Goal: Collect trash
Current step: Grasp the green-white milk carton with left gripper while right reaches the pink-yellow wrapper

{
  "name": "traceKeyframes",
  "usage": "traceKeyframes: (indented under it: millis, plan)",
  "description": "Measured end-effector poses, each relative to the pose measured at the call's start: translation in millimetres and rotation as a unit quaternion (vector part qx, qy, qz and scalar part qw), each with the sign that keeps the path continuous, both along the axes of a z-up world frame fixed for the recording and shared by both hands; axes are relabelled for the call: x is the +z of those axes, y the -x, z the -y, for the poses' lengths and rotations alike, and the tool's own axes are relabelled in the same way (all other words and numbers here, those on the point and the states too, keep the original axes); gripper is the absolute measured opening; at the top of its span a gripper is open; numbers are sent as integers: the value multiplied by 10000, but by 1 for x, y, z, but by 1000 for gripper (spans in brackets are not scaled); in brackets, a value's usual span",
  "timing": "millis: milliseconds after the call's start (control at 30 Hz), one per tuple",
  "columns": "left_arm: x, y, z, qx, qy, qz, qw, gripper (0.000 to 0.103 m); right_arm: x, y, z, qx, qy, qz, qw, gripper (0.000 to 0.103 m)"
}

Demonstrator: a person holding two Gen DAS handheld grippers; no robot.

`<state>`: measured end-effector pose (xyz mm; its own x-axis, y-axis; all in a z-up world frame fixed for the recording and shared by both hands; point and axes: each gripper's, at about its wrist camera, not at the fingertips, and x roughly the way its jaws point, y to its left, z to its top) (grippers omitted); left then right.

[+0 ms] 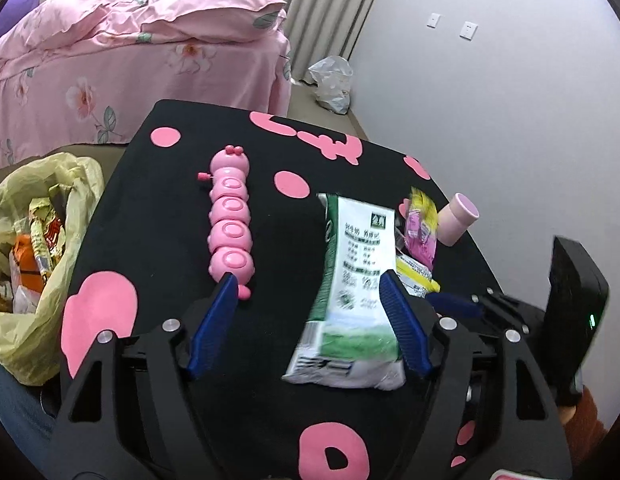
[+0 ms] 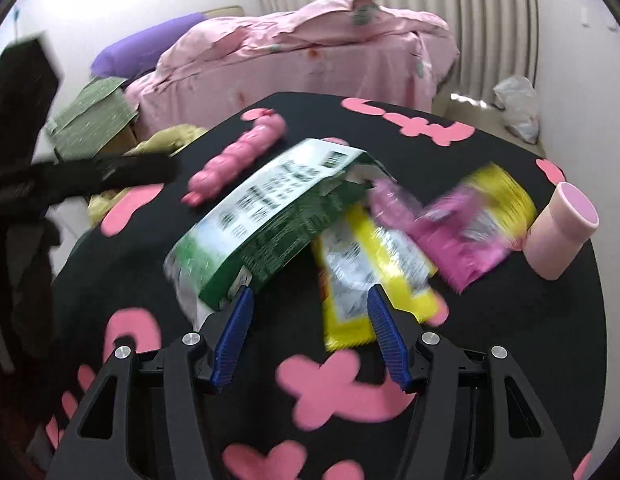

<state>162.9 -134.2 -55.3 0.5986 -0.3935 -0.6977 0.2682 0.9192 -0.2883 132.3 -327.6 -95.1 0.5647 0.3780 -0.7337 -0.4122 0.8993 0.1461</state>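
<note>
Trash wrappers are spread on the black table [image 1: 158, 216] with pink shapes. A green-and-white pouch [image 1: 351, 280] lies between the fingers of the left gripper [image 1: 308, 280]; its right edge is against the right blue pad, while the left pad stands clear of it, so the jaws are spread wide and no grip is made. In the right wrist view the same pouch [image 2: 266, 200] is seen at 11 o'clock from the right gripper [image 2: 308, 294], with its left fingertip at the pouch's lower corner. A yellow wrapper [image 2: 361, 276] lies just ahead of the right fingertip, at 1 o'clock; whether the pad touches it cannot be told. The right gripper's jaws are spread wide with nothing clamped. A pink-and-yellow packet [image 2: 465, 224] lies at 2 o'clock, just beside a pink cup [image 2: 561, 232] lying on its side. A pink caterpillar toy [image 1: 230, 220] lies at 11 o'clock from the left gripper. A yellow trash bag [image 1: 42, 240], already holding wrappers, stands at 9 o'clock off the table's edge.
</note>
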Motion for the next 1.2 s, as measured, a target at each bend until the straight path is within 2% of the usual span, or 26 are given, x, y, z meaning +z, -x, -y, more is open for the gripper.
traceKeyframes:
  millis: [100, 267, 367, 500, 600, 700, 900, 1067, 1133, 1200]
  plan:
    - [0, -3, 15, -290, -148, 11, 9995, 69, 5, 17, 5, -175, 236, 195, 9994, 56]
    - [-3, -20, 53, -820, -711, 168, 9939, 70, 17, 41, 32, -592, 406, 363, 9968, 56]
    - [-15, -42, 70, -926, -867, -132, 9918, 70, 19, 48, 43, -817, 638, 468, 9935, 56]
    - [-29, -51, 76, -900, -1101, -389, 9891, 69, 16, 43, 54, -1035, 609, 406, 9919, 56]
    - [-32, -39, 59, -808, -1025, -481, 9903, 60, 14, 32, 60, -1200, 585, 376, 9903, 56]
    - [-34, -25, 43, -659, -1127, -450, 9904, 59, 12, 12, 65, -1458, 546, 304, 9873, 56]
    - [-32, -6, 13, -391, -910, -469, 9940, 59, 8, -50, 71, -1997, 161, 156, 9796, 56]
    - [-25, 2, 10, -507, -715, -446, 9952, 60, -5, -93, 65, -2202, 344, -3, 9748, 56]
    - [-22, 5, 9, -555, -661, -403, 9955, 62, -13, -101, 62, -2106, 395, -157, 9767, 49]
    - [-20, 6, 9, -564, -630, -373, 9957, 63, -20, -100, 60, -1898, 199, -316, 9811, 39]
